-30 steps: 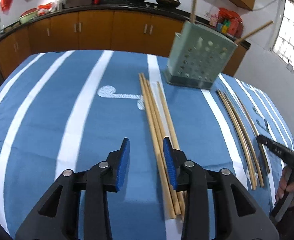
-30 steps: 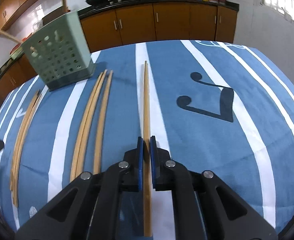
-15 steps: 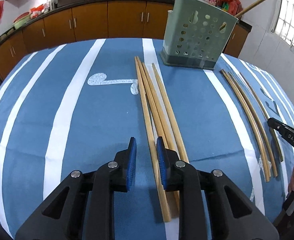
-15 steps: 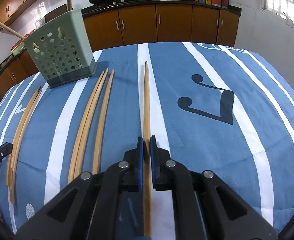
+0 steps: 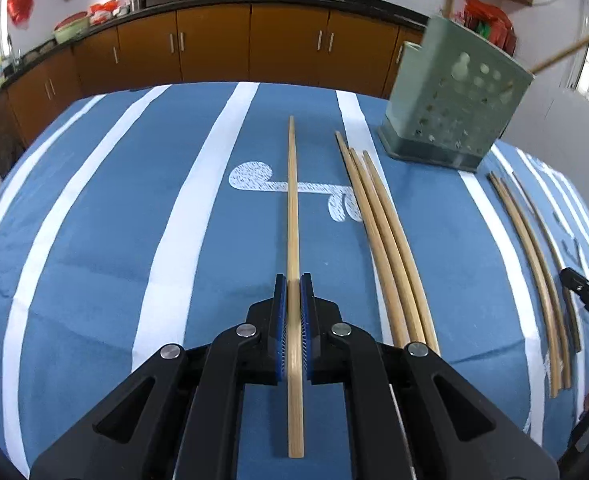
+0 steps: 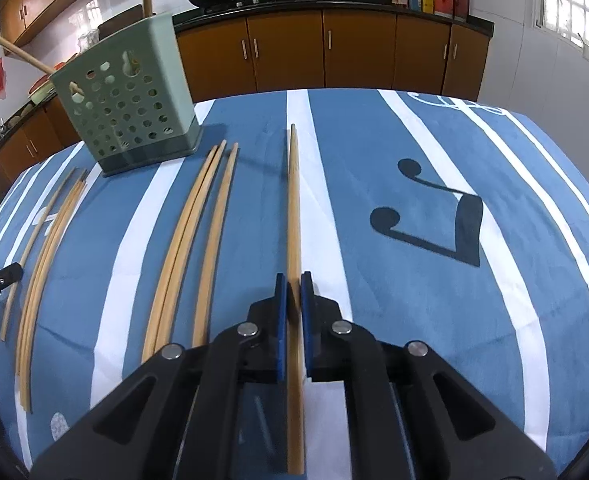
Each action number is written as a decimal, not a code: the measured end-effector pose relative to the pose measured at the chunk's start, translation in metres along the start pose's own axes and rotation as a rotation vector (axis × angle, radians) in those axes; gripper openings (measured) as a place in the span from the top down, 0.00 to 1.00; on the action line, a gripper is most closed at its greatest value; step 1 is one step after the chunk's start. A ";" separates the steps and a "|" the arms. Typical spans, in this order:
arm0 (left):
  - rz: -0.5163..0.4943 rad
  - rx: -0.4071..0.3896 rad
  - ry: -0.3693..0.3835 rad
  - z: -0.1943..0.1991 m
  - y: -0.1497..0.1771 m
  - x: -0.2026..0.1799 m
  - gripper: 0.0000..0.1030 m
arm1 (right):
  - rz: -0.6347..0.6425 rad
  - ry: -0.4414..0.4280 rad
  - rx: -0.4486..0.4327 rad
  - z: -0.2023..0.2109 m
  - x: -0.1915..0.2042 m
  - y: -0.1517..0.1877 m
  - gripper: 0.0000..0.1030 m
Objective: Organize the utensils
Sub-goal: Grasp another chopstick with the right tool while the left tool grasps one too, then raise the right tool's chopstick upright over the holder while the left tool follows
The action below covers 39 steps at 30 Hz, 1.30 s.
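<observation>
My left gripper (image 5: 293,280) is shut on a long wooden chopstick (image 5: 293,208) and holds it pointing forward above the blue striped cloth. Three more chopsticks (image 5: 378,228) lie just to its right. My right gripper (image 6: 293,280) is shut on another chopstick (image 6: 293,200), also pointing forward. The green perforated utensil holder (image 5: 450,104) stands at the back right in the left wrist view and shows at the back left in the right wrist view (image 6: 130,108), with chopsticks sticking out of it.
Darker chopsticks (image 5: 534,264) lie at the far right in the left wrist view. Two groups of chopsticks (image 6: 198,232) lie left of my right gripper. Brown kitchen cabinets (image 6: 334,52) run behind the table. The cloth's edges fall away on all sides.
My left gripper has closed on one chopstick and lifted it away from the other three. My right gripper has kept hold of its chopstick and barely moved.
</observation>
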<state>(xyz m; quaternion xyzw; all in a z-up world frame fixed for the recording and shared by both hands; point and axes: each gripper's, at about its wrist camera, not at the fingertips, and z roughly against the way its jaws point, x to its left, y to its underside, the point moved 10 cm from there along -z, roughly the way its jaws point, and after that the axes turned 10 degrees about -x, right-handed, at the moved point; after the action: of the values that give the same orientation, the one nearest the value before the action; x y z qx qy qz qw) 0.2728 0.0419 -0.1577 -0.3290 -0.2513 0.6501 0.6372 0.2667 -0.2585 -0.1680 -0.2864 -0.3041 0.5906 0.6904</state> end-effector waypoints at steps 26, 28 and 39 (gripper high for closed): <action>-0.006 -0.010 0.014 0.005 0.005 -0.001 0.92 | -0.012 -0.009 0.008 0.004 -0.002 0.004 0.92; -0.014 -0.013 0.011 0.006 0.006 -0.002 0.92 | -0.003 -0.010 0.001 0.005 -0.002 0.005 0.92; -0.033 -0.060 0.008 0.028 -0.011 0.001 0.93 | -0.046 -0.036 -0.099 0.037 -0.011 -0.026 0.92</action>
<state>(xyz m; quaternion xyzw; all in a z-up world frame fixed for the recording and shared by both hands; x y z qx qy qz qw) 0.2594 0.0460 -0.1316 -0.3463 -0.2733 0.6305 0.6386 0.2542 -0.2718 -0.1252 -0.3025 -0.3517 0.5638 0.6834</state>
